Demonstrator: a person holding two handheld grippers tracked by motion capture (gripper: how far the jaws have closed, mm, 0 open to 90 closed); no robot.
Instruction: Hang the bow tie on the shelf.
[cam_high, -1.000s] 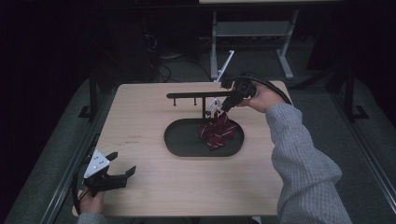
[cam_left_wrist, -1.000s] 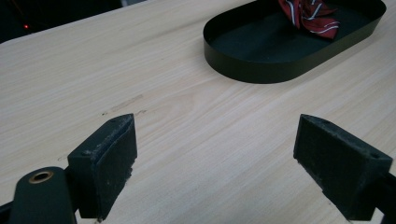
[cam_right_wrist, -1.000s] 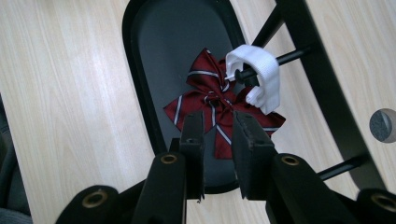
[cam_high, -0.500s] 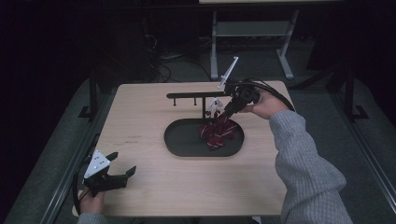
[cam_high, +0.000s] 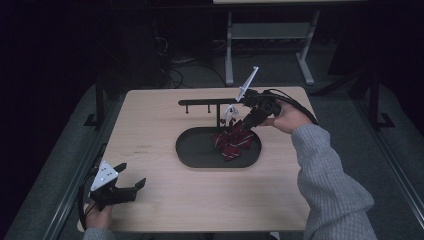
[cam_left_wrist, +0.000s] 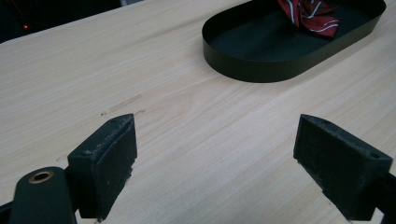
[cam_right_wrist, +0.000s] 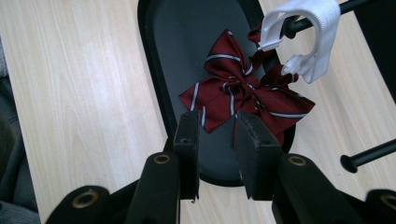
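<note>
Risk first: right gripper (cam_right_wrist: 214, 135) hangs over the black oval tray (cam_high: 192, 150), jaws narrowed to a slim gap with nothing visibly pinched between them; cannot tell from the right gripper view whether a thread of fabric is caught, but reads as empty. Maroon striped bow tie (cam_right_wrist: 243, 95) lies in the tray's right half, its white strap (cam_right_wrist: 310, 35) looped over the black rack bar (cam_right_wrist: 299, 24) at 1 o'clock in the right gripper view. Likely failure, as a judgement: pulling the bow while the strap is hooked drags the rack (cam_high: 210, 104) or tips it, or the white clasp snaps off the bar and flings the fabric. Second risk: closing on loose cloth only, getting a single layer that slips out. Third: jaw tips catching the tray wall on descent and shoving the tray across the table (cam_high: 150, 125). Left gripper (cam_high: 127, 189) sits low near the table's 7 o'clock corner, jaws spread wide and empty, well apart from everything; close to the front edge, so little margin there for a backward move. Open room: broad bare wood from 8 to 11 o'clock of the tray, and a clear strip along the front. Tight zone: 12 to 2 o'clock of the tray, where rack, strap and right hand (cam_high: 287, 117) crowd together near the table's far right edge.
</note>
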